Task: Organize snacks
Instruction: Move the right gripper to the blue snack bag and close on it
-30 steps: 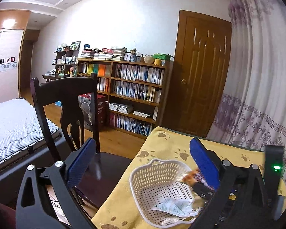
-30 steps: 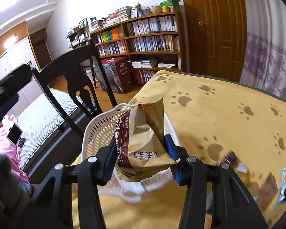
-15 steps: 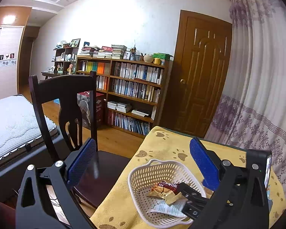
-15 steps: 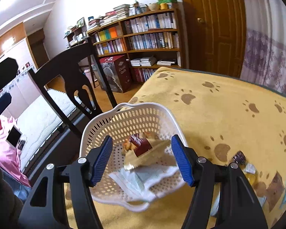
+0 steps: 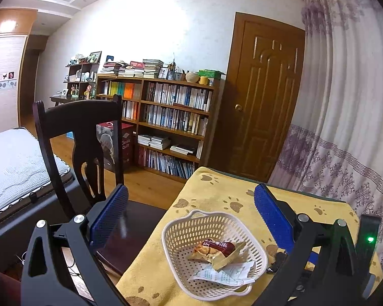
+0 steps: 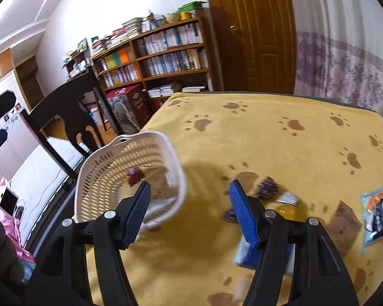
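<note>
Both tools are empty at this moment. The right gripper (image 6: 189, 210) hangs with its blue pads spread wide and nothing between them, poised above the yellow paw-print cloth (image 6: 280, 140) that covers the worktop, just beside the white perforated basket (image 6: 94, 168). The left gripper (image 5: 191, 216) is likewise spread apart and empty, held back off the worktop edge over the dark wooden chair (image 5: 79, 137), apparently kept clear so the other tool has free access. The basket sits near the worktop corner closest to the chair; I judge it to be the collection point for the task. Inside it lie a tan snack packet with a dark red band (image 5: 217, 251) and, beneath it, a pale white wrapper (image 5: 224, 275). The print on both is too small to read. Loose items not yet gathered lie on the cloth to the right of the basket: a small dark purple wrapper (image 6: 266, 187), a small white sachet (image 6: 288, 199), a brown packet (image 6: 344, 216), a blue and orange bag (image 6: 378, 211) at the frame edge, and a blue and white pack (image 6: 247, 252) partly hidden behind the right finger. Motion blur defeats their labels. The only legible writing is "Classic Quilt" on a red box (image 5: 126, 144) beside the bookshelf (image 5: 171, 117).
</note>
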The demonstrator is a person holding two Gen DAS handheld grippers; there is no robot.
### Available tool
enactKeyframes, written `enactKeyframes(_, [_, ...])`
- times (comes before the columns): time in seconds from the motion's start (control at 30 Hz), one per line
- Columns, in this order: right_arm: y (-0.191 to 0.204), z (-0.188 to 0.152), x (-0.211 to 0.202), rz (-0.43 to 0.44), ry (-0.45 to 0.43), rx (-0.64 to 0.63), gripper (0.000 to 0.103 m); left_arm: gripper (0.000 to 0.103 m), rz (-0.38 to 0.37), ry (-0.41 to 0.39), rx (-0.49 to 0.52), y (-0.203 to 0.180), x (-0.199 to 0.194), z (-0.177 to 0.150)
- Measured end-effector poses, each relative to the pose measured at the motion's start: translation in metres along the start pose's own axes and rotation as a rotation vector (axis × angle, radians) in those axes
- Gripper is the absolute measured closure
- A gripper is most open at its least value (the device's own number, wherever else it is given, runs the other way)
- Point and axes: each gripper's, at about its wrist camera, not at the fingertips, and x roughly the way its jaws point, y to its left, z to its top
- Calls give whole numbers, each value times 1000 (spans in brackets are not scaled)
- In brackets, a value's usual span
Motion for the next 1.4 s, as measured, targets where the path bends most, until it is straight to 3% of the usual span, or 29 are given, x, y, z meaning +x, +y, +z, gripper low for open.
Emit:
enactKeyframes(0.27, [-60, -11, -25, -111, -25, 84, 39, 3, -21, 8, 33, -16, -1, -6])
enactKeyframes(0.67, [-183, -28, -84, -421, -83, 189, 39, 3, -53, 44, 100, -47, 2, -19])
enactKeyframes(0.87, [-219, -31, -84, -480, -76, 240, 39, 3, -77, 51, 148, -64, -1, -26])
enactKeyframes(1.3, [-222, -43, -30, -541, 46, 134, 39, 3, -99, 79, 174, -73, 6, -31])
enactKeyframes(1.4, [-227, -45, -21, -543, 72, 134, 44, 3, -102, 91, 171, -72, 9, -31])
